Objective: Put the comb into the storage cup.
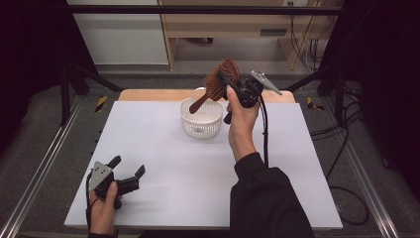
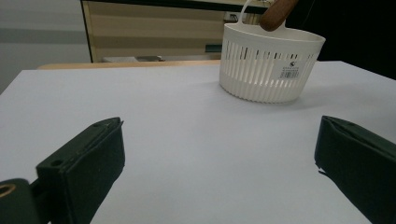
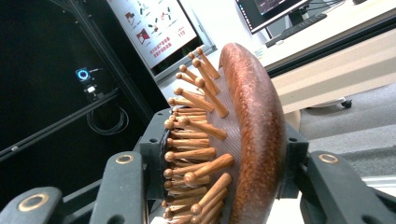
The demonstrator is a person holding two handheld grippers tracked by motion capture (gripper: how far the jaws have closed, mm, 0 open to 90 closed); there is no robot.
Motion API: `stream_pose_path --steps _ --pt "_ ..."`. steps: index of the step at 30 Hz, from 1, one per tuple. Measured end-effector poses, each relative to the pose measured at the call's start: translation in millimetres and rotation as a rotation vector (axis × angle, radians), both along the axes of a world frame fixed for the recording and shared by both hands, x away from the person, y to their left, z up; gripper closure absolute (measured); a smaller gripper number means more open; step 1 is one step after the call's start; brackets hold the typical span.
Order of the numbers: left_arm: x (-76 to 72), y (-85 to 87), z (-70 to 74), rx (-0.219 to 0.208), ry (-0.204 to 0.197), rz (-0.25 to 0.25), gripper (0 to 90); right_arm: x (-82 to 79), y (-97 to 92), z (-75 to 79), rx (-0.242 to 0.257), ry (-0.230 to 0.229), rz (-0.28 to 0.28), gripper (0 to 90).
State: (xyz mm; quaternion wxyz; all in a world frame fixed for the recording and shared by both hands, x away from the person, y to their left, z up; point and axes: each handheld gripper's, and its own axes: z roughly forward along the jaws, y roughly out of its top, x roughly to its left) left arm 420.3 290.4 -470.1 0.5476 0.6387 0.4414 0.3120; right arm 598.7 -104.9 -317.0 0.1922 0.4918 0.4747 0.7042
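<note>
A: Two tools in play. Where is each one, measured from the white basket (image 1: pixel 201 118)?

B: The right tool (image 1: pixel 229 81) is raised above the basket's far rim, and it is clamped on the head of a wooden hairbrush (image 1: pixel 218 83). One jaw presses the bristle pegs, the other the smooth rounded back (the right gripper view shows this close up, with the brush head (image 3: pixel 243 140) squeezed between the black pads).

A: And the brush's handle?

B: It slopes down toward the basket, its end hanging just over the open top. From the left gripper view the handle tip (image 2: pixel 278 14) pokes in above the basket's rim (image 2: pixel 273 35). I cannot tell whether it touches the rim.

A: The left tool?

B: The left tool (image 1: pixel 130 174) sits well apart from the basket, at the near left corner of the surface (image 1: pixel 163 148), low over it. Its jaws stand wide apart with nothing between them, pointing roughly at the basket.

A: The basket itself?

B: Upright on the surface, toward the far edge, slotted walls, a small label on its side.
</note>
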Motion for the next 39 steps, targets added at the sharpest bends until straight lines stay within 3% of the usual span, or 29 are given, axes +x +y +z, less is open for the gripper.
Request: stream_pose_path --steps 17,31,39 --pt "0.2 -0.6 -0.3 0.001 0.001 -0.003 1.9 6.2 0.2 -23.5 -0.007 0.037 -0.018 50.5" --pt "0.2 -0.7 -0.5 0.002 0.002 -0.006 2.1 10.7 2.0 -43.9 0.016 0.06 -0.033 50.5" --pt "0.3 0.2 -0.6 0.002 0.003 -0.005 2.1 14.1 4.9 -49.0 0.017 0.064 -0.033 50.5"
